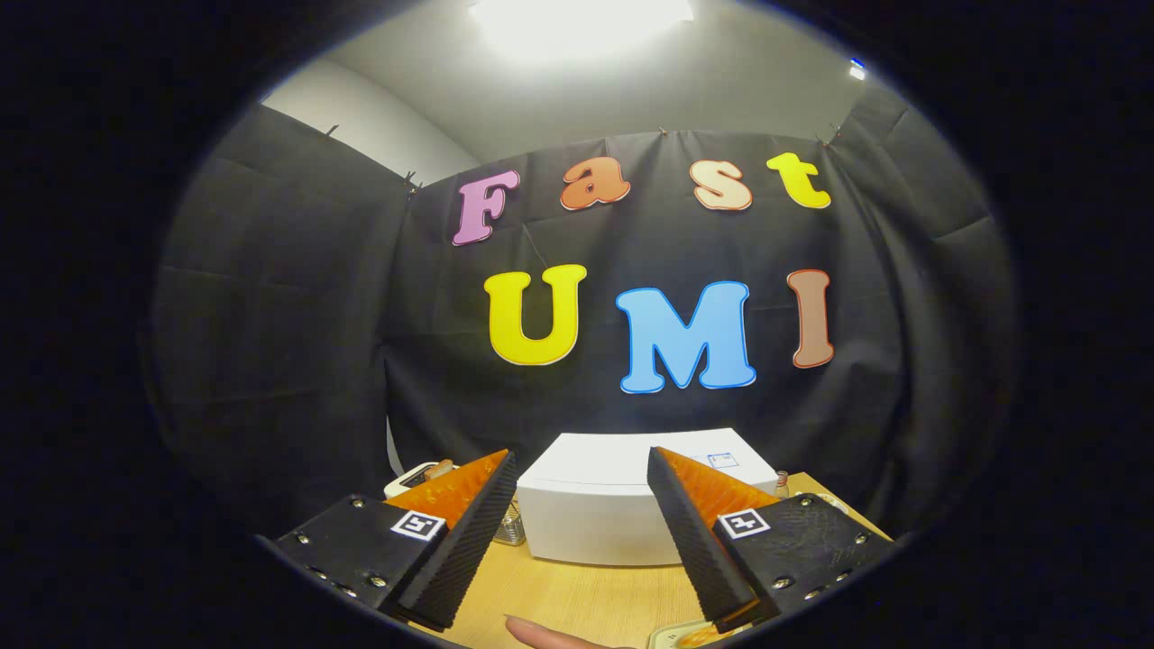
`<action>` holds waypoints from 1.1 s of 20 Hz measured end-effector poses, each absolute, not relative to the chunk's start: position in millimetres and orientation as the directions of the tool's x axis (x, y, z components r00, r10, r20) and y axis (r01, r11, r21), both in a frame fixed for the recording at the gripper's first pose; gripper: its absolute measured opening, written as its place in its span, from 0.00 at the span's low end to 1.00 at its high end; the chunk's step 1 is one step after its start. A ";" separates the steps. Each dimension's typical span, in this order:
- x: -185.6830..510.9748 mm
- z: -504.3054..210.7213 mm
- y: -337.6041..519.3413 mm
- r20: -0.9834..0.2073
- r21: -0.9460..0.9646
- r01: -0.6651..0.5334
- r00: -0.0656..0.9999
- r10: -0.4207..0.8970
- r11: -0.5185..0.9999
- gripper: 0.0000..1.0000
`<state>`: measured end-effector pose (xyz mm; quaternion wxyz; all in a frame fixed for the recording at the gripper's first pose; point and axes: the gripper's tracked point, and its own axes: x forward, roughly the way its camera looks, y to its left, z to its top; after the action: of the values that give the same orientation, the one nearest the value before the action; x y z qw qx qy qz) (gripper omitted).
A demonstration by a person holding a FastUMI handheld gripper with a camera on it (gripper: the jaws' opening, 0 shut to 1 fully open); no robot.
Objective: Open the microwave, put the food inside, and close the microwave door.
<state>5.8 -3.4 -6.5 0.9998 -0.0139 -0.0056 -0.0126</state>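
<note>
hand-held gripper hovers before shut microwave

the hand-held gripper (581, 541) hangs above a pale wooden surface (586, 599), its two fingers spread well apart and holding nothing. the white microwave (622, 505) sits on the surface beyond the fingertips, framed in the gap between them, its door shut. it stands apart from the fingers, with a strip of bare wood between. a small clear container (510, 527) shows just beside the microwave's near corner, partly hidden behind one finger. beyond that finger lies a white tray with something brown on it (424, 473), too hidden to tell what. a person's fingertip (541, 635) shows low between the fingers. beside it a light-coloured dish with orange food (690, 637) lies on the surface, under the other finger. black cloth (297, 315) hangs behind the microwave as the booth's wall.
</note>
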 end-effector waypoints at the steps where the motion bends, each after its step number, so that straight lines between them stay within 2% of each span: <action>1: 5.2 -7.1 -0.2 0.018 -0.037 0.022 1.000 -0.022 0.999 0.95; 10: 5.9 -23.9 -0.1 0.019 -0.069 0.025 1.000 -0.024 0.997 0.94; 22: 41.8 -69.8 -69.1 0.004 -0.086 0.098 0.995 -0.098 0.991 0.94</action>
<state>41.8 -69.1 -69.8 0.9979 -0.0430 0.0004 -0.0491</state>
